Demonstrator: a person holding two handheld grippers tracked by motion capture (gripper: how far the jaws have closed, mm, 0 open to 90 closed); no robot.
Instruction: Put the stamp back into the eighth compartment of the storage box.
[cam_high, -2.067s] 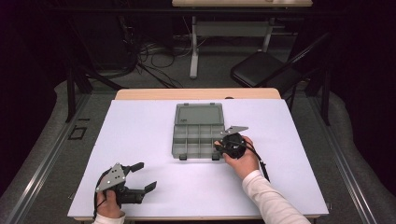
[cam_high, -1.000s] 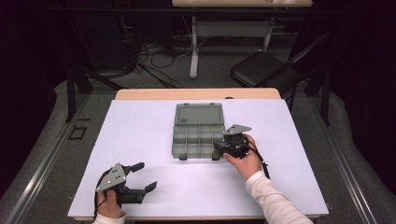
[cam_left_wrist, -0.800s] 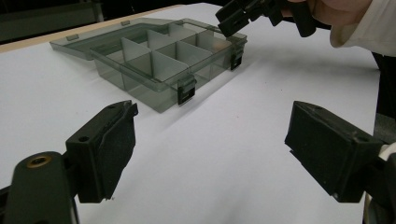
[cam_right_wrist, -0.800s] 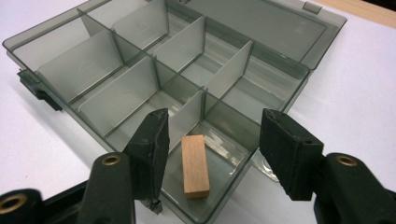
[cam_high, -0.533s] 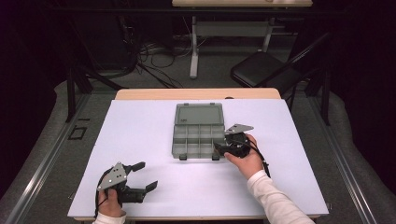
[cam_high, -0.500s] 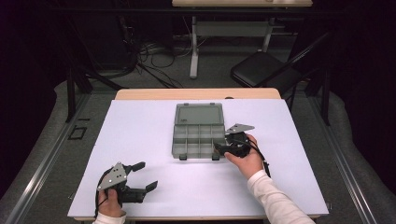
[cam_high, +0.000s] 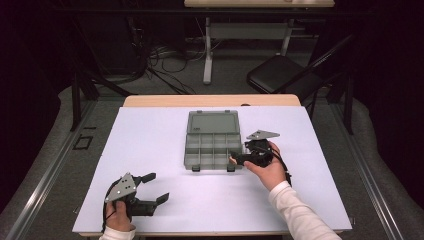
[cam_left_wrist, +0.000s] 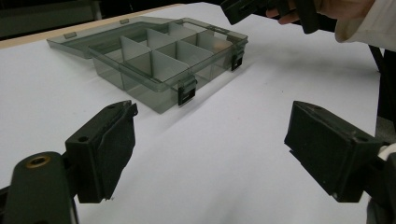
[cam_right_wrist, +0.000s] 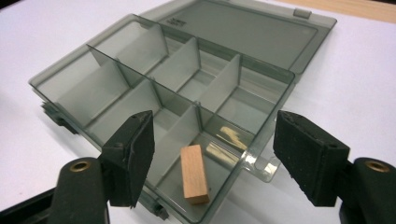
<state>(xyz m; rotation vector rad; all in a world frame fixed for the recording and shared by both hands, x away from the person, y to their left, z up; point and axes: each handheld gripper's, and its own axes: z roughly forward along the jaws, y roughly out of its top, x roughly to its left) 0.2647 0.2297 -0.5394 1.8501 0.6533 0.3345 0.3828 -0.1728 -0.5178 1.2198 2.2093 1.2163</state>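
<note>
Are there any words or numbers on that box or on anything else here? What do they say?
Nothing here can be read.
Box lid: a small raised mark near its hinge edge, too small and blurred to read.
Wooden block: no writing.
Left gripper and right gripper: no writing on their pads.

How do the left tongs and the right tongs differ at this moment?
The left tongs sit near the table's front edge, far from the organizer box; the right tongs are at its front right compartment, over a wooden block. Both are open and hold nothing; the right jaws have just been opening.
</note>
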